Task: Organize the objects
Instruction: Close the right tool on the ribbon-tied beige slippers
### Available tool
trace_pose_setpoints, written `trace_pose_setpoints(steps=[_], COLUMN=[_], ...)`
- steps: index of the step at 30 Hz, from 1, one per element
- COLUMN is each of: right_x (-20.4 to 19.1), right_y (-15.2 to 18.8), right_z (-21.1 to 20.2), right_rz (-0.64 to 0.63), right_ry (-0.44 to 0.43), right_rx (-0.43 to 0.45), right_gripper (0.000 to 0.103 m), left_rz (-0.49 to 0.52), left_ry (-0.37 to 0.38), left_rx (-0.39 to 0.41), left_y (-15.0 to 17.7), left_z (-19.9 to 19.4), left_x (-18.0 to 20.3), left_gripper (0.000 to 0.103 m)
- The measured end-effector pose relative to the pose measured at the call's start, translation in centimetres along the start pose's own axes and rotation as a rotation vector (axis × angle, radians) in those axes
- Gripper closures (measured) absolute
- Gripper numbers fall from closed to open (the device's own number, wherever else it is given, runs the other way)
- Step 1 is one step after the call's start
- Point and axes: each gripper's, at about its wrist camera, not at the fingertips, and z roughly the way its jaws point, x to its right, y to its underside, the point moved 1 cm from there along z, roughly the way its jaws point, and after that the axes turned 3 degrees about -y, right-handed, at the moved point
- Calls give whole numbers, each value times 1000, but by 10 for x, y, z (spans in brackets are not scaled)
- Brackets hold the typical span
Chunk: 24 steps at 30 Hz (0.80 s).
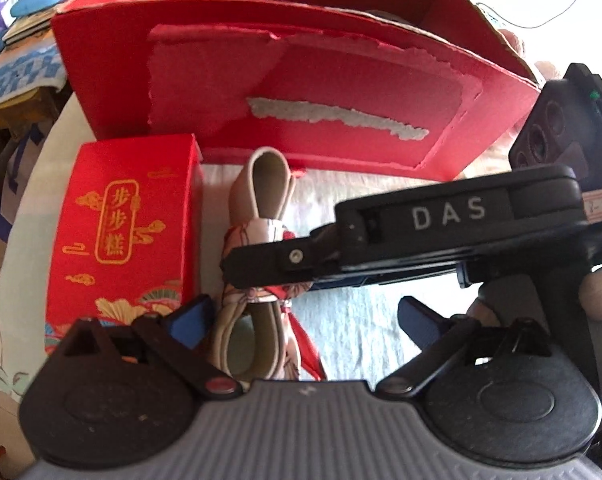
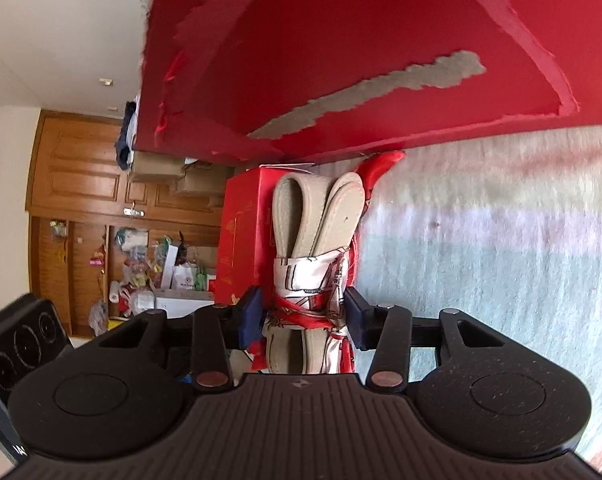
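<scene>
A big red box (image 1: 301, 92), its face torn, stands open at the back of the cloth-covered counter (image 1: 349, 320). In front, at its left, a small red carton (image 1: 129, 224) stands upright. Just beside that lies a beige strap bundle (image 2: 317, 216) tied with a red-and-white scarf (image 2: 309, 292). The right tool (image 2: 303, 316) straddles the scarf, pads touching or nearly; firm clamping cannot be told. The left tool (image 1: 301, 320) gapes apart near the bundle.

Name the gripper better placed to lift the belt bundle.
Right. The right gripper has its jaws on either side of the scarf-tied belt bundle; the left gripper is open with the bundle off to one side.
</scene>
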Motion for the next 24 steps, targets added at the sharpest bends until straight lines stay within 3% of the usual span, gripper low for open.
trace_pose_setpoints(steps=[5, 9, 14, 16, 20, 22, 24], right_x=[-4, -5, 6, 12, 14, 15, 14], right_y=[2, 4, 5, 5, 9, 12, 15], right_z=[1, 3, -10, -18, -25, -30, -37], right_rz=[-35, -59, -16, 3, 29, 33, 18], right_ry=[25, 51, 26, 10, -4, -7, -9], right_rx=[20, 36, 45, 47, 61, 68, 78], right_gripper=[53, 60, 69, 74, 78, 78, 79], left_rz=[17, 15, 25, 37, 73, 65, 48], left_ry=[-19, -24, -27, -29, -57, -58, -52], left_rx=[13, 15, 17, 20, 24, 8, -22], left_y=[3, 3, 4, 5, 7, 6, 6], left_z=[-3, -6, -6, -5, 1, 6, 13], left_x=[1, -3, 2, 6, 13, 13, 11], left_gripper=[16, 26, 26, 15, 15, 30, 39])
